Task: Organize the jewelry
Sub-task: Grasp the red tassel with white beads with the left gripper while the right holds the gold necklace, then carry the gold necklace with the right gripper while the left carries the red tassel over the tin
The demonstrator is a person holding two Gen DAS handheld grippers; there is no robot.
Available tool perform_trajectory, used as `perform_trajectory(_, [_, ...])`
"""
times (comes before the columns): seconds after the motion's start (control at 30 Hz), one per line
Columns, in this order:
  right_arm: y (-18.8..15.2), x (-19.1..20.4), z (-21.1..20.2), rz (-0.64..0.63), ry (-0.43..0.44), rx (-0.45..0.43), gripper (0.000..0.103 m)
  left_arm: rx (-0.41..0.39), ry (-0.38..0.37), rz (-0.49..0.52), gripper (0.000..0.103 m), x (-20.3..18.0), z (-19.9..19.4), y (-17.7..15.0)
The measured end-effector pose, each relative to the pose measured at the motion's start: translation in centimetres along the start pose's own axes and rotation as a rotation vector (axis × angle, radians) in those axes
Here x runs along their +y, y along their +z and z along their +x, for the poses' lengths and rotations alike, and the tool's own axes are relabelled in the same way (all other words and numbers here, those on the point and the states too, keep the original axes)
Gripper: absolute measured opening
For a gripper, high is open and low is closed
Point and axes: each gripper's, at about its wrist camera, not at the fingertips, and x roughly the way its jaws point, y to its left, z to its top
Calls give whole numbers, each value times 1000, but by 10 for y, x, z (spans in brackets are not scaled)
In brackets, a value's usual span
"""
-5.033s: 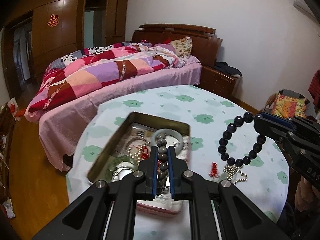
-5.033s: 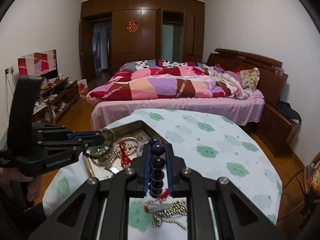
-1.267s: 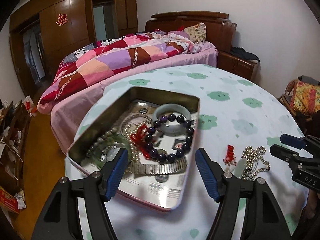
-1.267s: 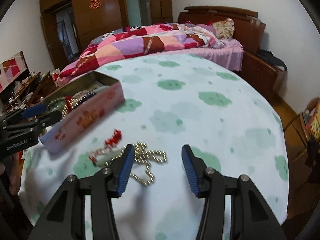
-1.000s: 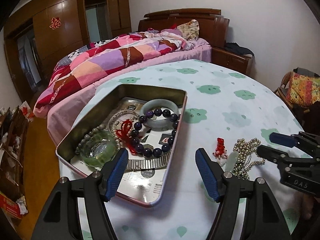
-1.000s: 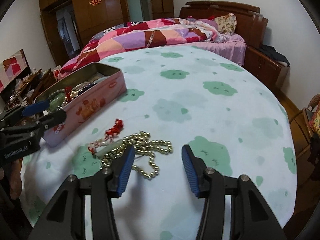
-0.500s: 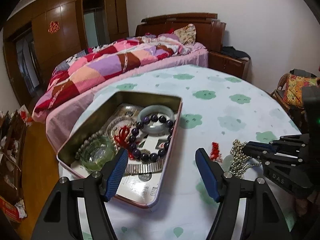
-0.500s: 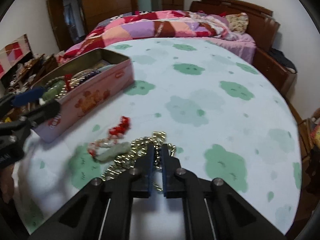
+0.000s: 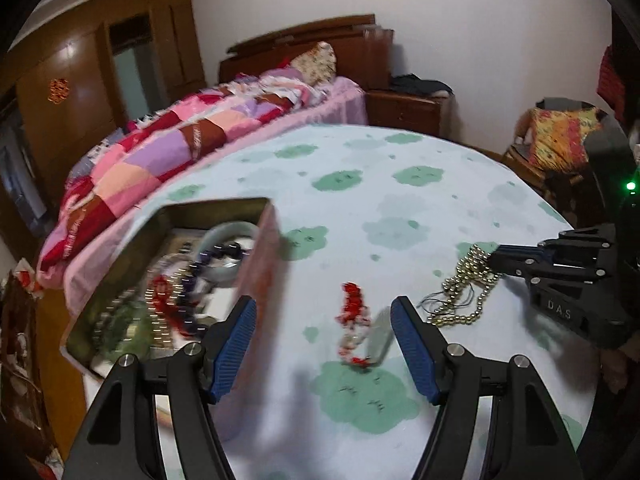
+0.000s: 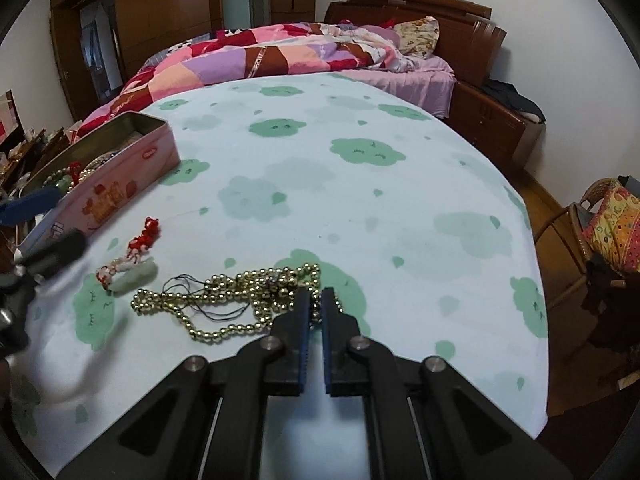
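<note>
A gold bead necklace (image 10: 240, 288) lies bunched on the cloud-print tablecloth (image 10: 360, 200). My right gripper (image 10: 314, 300) is shut on its right end, and beads show between the blue pads. In the left wrist view the same gripper (image 9: 496, 258) pinches the necklace (image 9: 464, 288) from the right. A red-knot pendant with a pale jade piece (image 9: 354, 320) lies just ahead of my left gripper (image 9: 324, 336), which is open and holds nothing. The pink tin (image 9: 256, 248), blurred, holds bracelets and beads at the left.
The tin (image 10: 120, 188) stands near the table's left edge. A bed with a patchwork quilt (image 10: 280, 52) runs behind the table. A chair with a bright cushion (image 10: 612, 220) is at the right, past the table's rim.
The right gripper went from open over the gold necklace to shut on it. My left gripper swung right, from above the tin to the red pendant.
</note>
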Motion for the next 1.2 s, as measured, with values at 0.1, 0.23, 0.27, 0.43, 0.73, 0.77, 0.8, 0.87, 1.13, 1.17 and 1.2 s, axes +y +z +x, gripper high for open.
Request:
perform_trajectory(0.1, [-1,5,-1,-13,10,-8,7,39,-42,-8,56,-1,10,-1])
perform_trajectory(0.23, [-2,10,0,-20,21,-18,7,74,-68,8,52,-8,20,-3])
perform_trajectory(0.27, [-2,11,0,-25,16,-21,7,85,-74,8,52,-9,23,-3])
perform_trajectory(0.43, [-3,16,0,-38,11,-34,8,147,-122,-8,40,-7,36,-6])
perform_trajectory(0.73, [-3,15,0,-35,17,-43,8,140,-154,-43,17,0,36,-8])
perform_trajectory(0.77, [-4,15,0,-36,17,-43,8,140,-158,-49,15,1,36,-9])
perform_trajectory(0.8, [-3,15,0,-37,16,-43,8,139,-164,-55,15,2,35,-9])
perform_trajectory(0.87, [-4,15,1,-37,16,-43,8,138,-170,-63,14,4,35,-8])
perform_trajectory(1.13, [-2,17,-1,-40,21,-51,7,118,-177,-84,12,8,31,-9])
perform_trajectory(1.17, [-2,17,-1,-38,25,-55,7,113,-175,-87,12,9,30,-9])
perform_trajectory(1.2, [-2,17,-2,-35,30,-61,7,102,-172,-89,12,9,27,-9])
